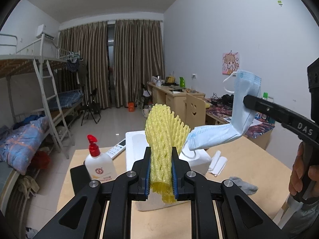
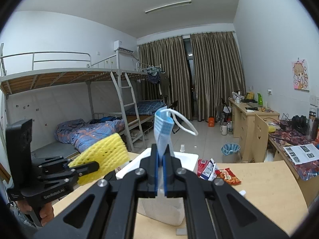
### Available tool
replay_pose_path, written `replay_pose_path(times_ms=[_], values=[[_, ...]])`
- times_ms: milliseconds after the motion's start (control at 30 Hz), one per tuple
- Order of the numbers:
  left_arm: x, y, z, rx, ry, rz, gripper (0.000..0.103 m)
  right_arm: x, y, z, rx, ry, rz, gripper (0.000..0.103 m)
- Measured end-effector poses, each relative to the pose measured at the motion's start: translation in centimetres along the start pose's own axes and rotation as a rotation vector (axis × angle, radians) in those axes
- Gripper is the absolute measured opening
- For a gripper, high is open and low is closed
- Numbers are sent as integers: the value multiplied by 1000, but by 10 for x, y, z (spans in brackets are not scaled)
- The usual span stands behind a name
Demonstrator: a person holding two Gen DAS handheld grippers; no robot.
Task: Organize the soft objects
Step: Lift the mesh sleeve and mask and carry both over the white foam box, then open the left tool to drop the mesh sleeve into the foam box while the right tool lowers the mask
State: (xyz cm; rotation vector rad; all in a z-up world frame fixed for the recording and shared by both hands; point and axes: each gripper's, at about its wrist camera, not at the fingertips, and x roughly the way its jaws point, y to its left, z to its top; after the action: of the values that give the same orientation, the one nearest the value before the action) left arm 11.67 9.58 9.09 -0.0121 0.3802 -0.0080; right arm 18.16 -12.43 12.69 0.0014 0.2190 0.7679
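My left gripper (image 1: 161, 155) is shut on a yellow foam net sleeve (image 1: 162, 131), which stands upright between its blue pads above a white foam box (image 1: 137, 141). The right gripper (image 1: 247, 100) comes in from the right, shut on a light blue face mask (image 1: 219, 133) that droops toward the box. In the right wrist view my right gripper (image 2: 160, 155) pinches the mask (image 2: 162, 127) upright, its white ear loop (image 2: 185, 123) hanging free. The left gripper (image 2: 93, 166) with the yellow net (image 2: 103, 155) shows at the left. The foam box (image 2: 185, 159) lies below.
On the wooden table (image 1: 249, 159) stand a white pump bottle with a red cap (image 1: 97, 163), a remote control (image 1: 117, 149), a grey sock (image 1: 244, 185) and folded white paper (image 1: 217, 162). Snack packets (image 2: 219, 172) lie right of the box. Bunk beds, desks and a chair stand beyond.
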Motion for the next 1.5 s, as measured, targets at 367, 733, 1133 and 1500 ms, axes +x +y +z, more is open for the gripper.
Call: replay_pose_path(times_ms=[367, 733, 1133, 1500], values=[[55, 12, 16, -5, 68, -32, 18, 15, -3, 10, -3, -17, -12, 6], [105, 13, 10, -3, 148, -49, 18, 28, -14, 10, 27, -12, -37, 6], [129, 23, 6, -8, 185, -30, 43, 35, -12, 8, 29, 9, -44, 6], [119, 22, 4, 28, 129, 44, 93, 41, -8, 14, 20, 8, -52, 6]])
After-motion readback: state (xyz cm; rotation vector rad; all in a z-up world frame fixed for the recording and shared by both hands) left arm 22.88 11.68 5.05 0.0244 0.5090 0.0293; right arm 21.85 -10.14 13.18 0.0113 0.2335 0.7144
